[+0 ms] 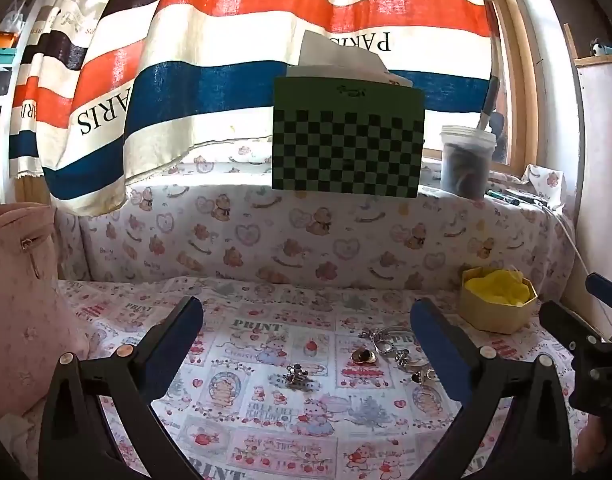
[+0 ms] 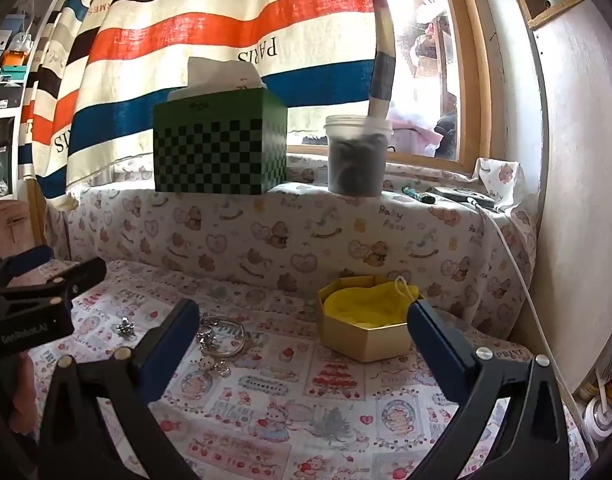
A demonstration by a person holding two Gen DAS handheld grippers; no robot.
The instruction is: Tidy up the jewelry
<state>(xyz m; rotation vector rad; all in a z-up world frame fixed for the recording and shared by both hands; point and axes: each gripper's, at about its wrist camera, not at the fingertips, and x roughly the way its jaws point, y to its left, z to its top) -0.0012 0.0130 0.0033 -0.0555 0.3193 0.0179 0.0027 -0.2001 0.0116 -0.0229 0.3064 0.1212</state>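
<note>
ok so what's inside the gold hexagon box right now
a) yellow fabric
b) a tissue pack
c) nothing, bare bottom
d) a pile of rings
a, the gold box holds only crumpled yellow fabric, while the jewelry lies loose on the printed cloth beside it.

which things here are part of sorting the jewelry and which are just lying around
For the job:
- loose jewelry pieces on the printed cloth
- small silver charm
- gold box with yellow lining

Just lying about:
- green checkered tissue box
- lidded plastic tub
- pink bag
- striped towel
</note>
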